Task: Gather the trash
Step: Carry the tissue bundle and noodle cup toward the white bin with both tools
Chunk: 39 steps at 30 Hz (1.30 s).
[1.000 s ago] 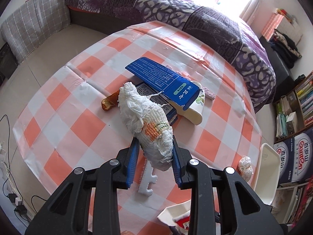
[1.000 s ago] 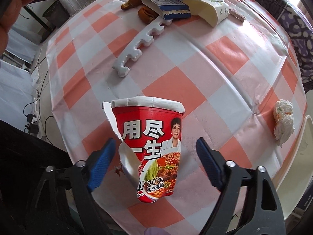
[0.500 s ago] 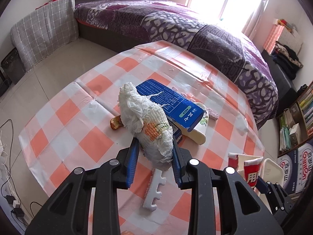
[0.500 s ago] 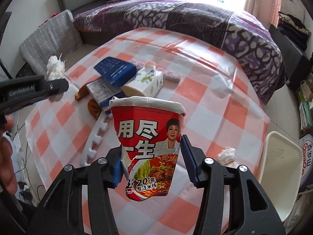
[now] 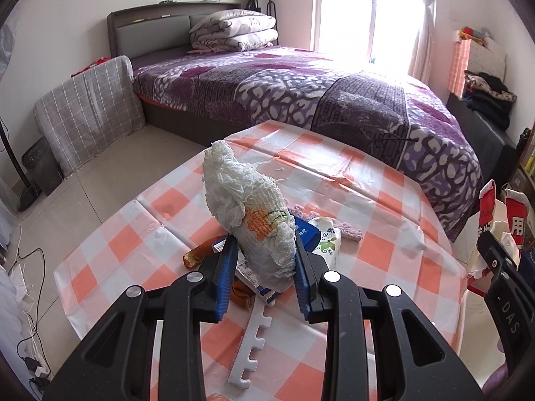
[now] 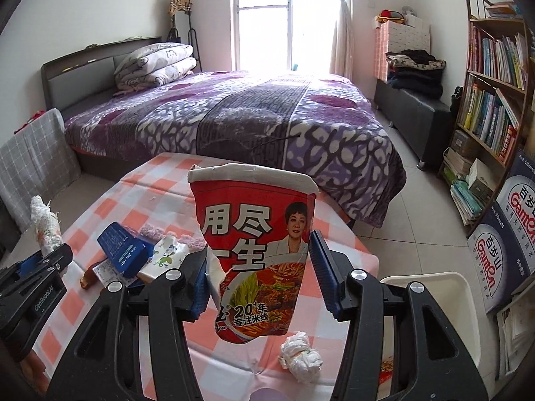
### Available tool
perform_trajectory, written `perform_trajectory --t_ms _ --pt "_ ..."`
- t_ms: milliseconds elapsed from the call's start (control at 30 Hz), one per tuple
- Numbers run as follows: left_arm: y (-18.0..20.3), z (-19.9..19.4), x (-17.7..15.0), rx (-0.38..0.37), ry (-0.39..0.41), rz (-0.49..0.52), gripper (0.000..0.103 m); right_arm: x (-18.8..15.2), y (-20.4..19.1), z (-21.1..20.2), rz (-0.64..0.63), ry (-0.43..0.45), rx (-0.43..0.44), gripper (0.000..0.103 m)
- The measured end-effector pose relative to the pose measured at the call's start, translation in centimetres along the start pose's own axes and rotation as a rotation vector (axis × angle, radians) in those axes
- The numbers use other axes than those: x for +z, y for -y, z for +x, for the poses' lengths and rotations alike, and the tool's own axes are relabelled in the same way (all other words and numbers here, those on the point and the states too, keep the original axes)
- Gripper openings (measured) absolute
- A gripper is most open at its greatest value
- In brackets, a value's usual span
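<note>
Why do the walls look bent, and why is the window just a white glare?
Left wrist view: the fisheye lens bows the room and darkens the corners; the window is blown out, washing out the bed beneath it. Right wrist view: the same curving bends the bookshelf, the window is overexposed, yet the noodle cup stays sharp.

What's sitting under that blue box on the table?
The blue box lies on a stack: a printed box and the floral white carton beside it. An orange scrap pokes out. Anything deeper is covered.
</note>
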State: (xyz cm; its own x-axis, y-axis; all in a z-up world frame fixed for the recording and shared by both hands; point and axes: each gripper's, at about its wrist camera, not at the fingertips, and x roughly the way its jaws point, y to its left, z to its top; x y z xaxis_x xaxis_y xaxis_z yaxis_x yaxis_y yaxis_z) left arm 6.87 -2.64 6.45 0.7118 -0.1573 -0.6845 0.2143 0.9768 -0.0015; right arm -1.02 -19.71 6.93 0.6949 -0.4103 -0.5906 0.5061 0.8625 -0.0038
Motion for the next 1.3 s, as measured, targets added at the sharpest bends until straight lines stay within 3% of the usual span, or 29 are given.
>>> perform_trajectory --t_ms 233,1300 --pt "2.8 -1.4 0.2 -0.008 0.069 0.024 0.032 0.3 2.2 -0.1 0.030 0.019 -0.062 0.051" --pt "16.4 -4.1 -1.8 -0.189 0.068 0.172 0.032 -0.6 14.7 -1.4 0.170 -0.006 -0.238 0.052"
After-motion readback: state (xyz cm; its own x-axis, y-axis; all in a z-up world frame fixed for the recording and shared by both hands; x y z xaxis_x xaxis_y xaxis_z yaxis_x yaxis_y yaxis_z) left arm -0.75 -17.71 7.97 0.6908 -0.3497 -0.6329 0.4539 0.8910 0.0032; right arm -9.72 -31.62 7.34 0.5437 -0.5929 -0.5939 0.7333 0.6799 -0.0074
